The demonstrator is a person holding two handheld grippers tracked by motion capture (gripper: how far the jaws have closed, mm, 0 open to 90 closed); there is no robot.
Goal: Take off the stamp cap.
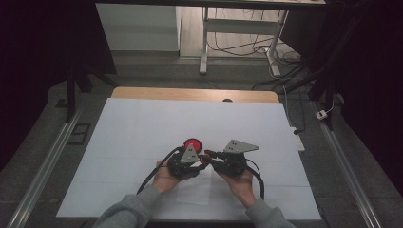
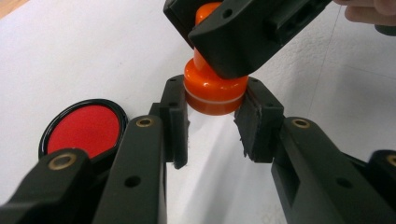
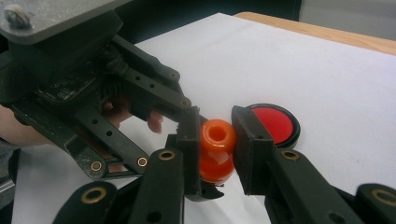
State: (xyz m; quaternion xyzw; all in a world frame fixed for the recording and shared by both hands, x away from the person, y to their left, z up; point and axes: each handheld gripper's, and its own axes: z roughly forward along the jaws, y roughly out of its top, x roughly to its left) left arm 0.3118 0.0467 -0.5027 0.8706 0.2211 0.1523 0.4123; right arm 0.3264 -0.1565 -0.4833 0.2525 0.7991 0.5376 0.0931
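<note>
My left gripper clamped the wide base of the orange knob; my right gripper clamped its narrow top end. The knob hung between both grippers, just above the white bench. The red pad lay on the bench just beside my left gripper.

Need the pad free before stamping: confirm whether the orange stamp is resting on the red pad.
No. The orange stamp is clamped between both grippers' jaws, apart from the red pad lying beside it.
</note>
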